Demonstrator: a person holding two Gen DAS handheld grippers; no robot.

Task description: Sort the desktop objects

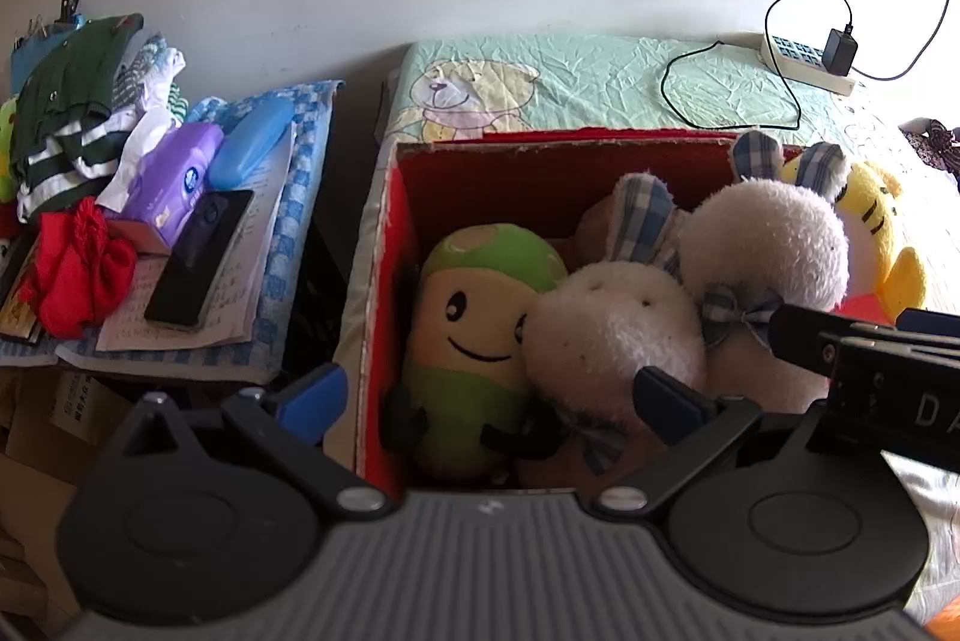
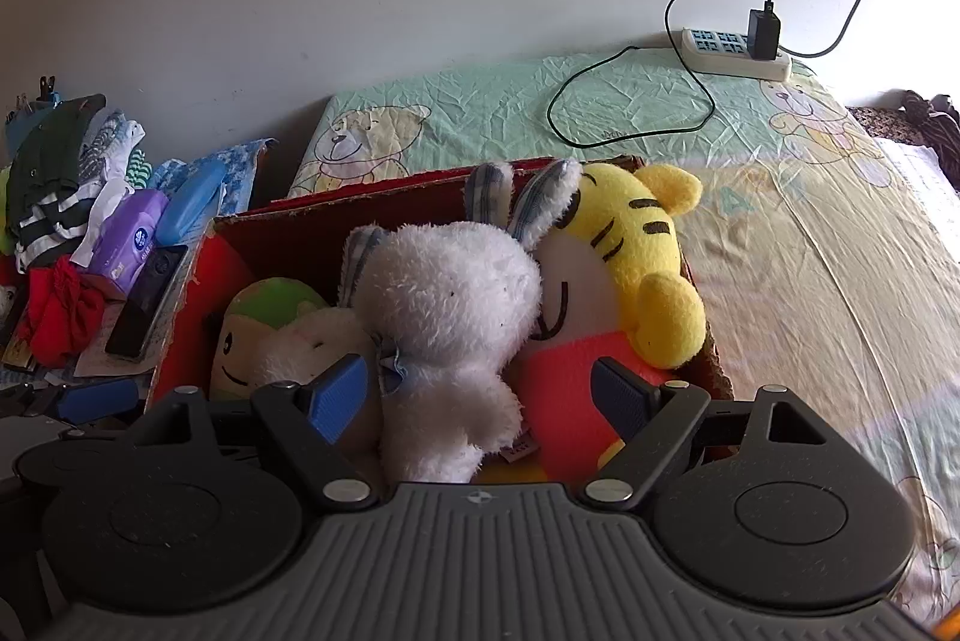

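A red cardboard box (image 1: 480,185) (image 2: 288,245) stands on the bed, packed with plush toys. Inside are a green smiling plush (image 1: 474,317) (image 2: 264,317), a white bunny (image 1: 606,335) beside it, a second white bunny (image 1: 768,245) (image 2: 450,305) and a yellow tiger (image 1: 876,221) (image 2: 630,233) at the right end. My left gripper (image 1: 492,401) hangs open over the box's near left part, holding nothing. My right gripper (image 2: 477,395) is open too, with its blue pads either side of the second bunny's body and not closed on it. The right gripper's black body (image 1: 870,359) also shows in the left wrist view.
Left of the box, a cluttered side table holds folded clothes (image 1: 66,119), a purple tissue pack (image 1: 174,185), a blue case (image 1: 252,149), a black phone (image 1: 201,257) and a red cloth (image 1: 78,269). A power strip (image 2: 732,53) with charger and cable lies on the green sheet behind.
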